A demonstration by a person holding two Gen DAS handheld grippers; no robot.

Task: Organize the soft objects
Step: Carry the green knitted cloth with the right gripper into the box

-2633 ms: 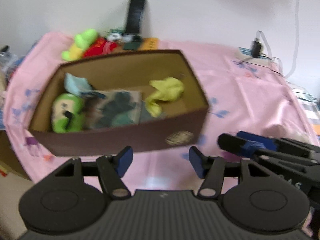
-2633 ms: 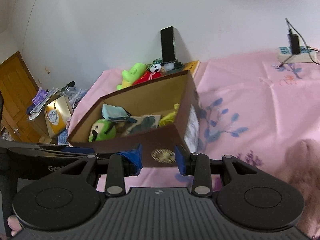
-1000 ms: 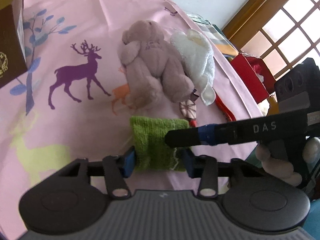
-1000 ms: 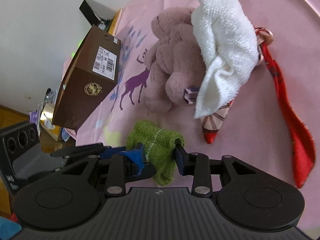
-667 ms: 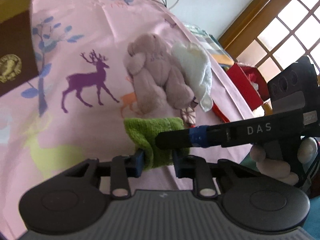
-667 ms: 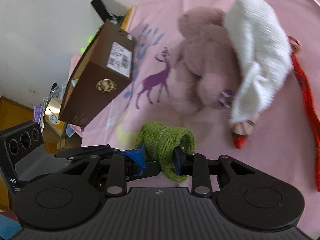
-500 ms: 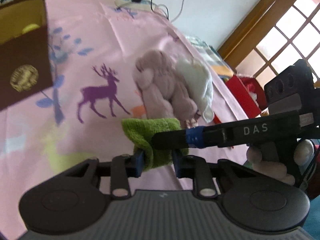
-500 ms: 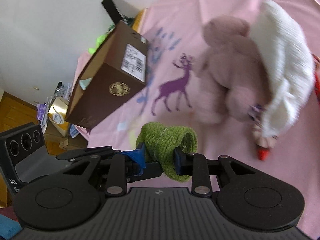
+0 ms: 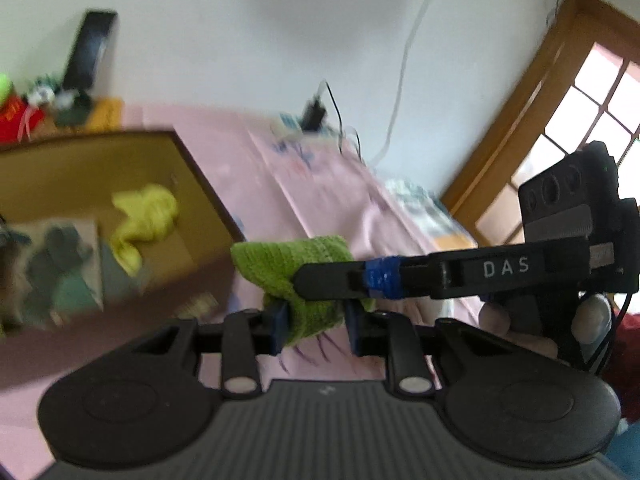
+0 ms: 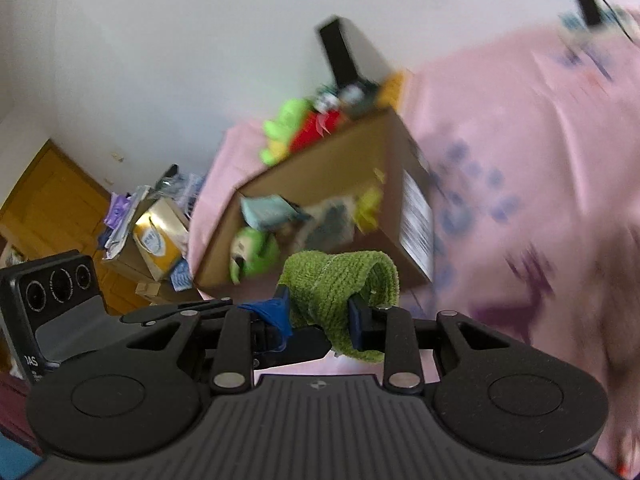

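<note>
A green knitted piece (image 9: 292, 264) hangs in the air above the pink bed sheet (image 10: 500, 120), held from two sides. My left gripper (image 9: 316, 322) is shut on its lower end. My right gripper (image 10: 318, 312) is shut on its rolled edge (image 10: 336, 280); in the left wrist view its finger (image 9: 400, 276) reaches in from the right across the knit. Just beyond stands the open brown cardboard box (image 10: 320, 168), also seen at the left of the left wrist view (image 9: 80, 164). Inside lie a yellow cloth (image 9: 144, 216), a green plush (image 10: 252, 252) and other soft things.
Green and red plush toys (image 10: 288, 128) and a black upright device (image 10: 340, 56) stand behind the box against the wall. A charger with cables (image 9: 316, 110) lies at the far end of the bed. Bags and clutter (image 10: 160, 224) sit on the floor beside the bed.
Both grippers closed on the green knit, lifted it off the sheet near the teddy bear and swung it toward the box. The bear and white towel have left view.
</note>
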